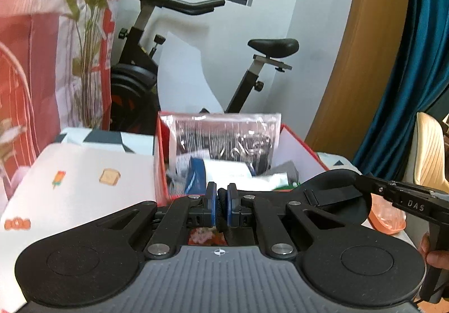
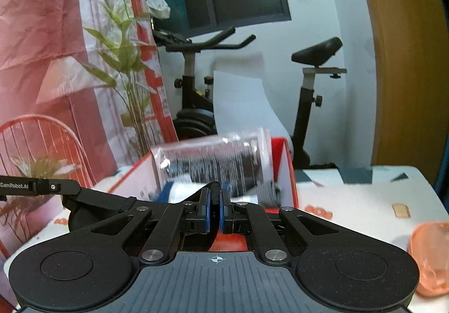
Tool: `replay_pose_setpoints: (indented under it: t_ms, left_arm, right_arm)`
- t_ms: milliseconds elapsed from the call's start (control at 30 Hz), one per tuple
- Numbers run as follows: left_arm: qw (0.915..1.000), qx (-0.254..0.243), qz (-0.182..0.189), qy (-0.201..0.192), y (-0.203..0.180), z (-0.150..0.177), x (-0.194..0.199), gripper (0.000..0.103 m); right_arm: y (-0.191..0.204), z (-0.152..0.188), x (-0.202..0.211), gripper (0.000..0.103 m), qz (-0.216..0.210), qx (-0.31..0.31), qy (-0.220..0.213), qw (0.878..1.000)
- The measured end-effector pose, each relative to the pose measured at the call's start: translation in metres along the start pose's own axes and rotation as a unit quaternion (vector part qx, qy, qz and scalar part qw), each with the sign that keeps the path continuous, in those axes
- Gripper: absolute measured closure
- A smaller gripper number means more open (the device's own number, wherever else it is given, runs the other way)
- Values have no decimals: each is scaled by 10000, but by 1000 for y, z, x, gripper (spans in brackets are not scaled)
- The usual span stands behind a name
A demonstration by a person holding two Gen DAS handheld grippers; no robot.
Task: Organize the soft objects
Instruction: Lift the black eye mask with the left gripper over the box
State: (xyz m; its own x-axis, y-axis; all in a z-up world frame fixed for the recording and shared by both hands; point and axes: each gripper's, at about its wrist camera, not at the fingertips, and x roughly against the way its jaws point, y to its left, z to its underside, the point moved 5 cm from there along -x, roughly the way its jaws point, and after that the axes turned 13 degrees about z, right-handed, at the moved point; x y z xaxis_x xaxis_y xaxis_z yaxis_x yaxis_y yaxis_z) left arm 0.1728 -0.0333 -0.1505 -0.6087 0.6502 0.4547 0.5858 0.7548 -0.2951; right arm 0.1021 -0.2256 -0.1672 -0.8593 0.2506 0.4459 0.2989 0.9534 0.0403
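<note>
Both grippers hold the same black ribbed band in front of a red box. My left gripper is shut on the black band, which runs down between its blue pads. My right gripper is shut on the band's other part. The red box holds a clear plastic packet with dark contents, a blue and white item and grey cloth. The packet leans up out of the box. The right gripper's body shows at the left wrist view's right edge.
The table has a white printed cloth. An orange translucent dish sits at the right. An exercise bike, a plant, a red wire chair and a wooden door stand behind.
</note>
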Motion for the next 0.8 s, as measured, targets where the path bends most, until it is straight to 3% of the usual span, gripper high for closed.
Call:
replay_pose_setpoints:
  t_ms: [500, 800]
  left_arm:
    - [9997, -168, -115, -149, 23, -60, -32, 95]
    - [9991, -180, -231, 299, 40, -65, -89, 95]
  right_arm:
    - [10, -70, -52, 97, -56, 310, -255, 9992]
    - [9, -78, -112, 97, 108, 545, 74, 9984]
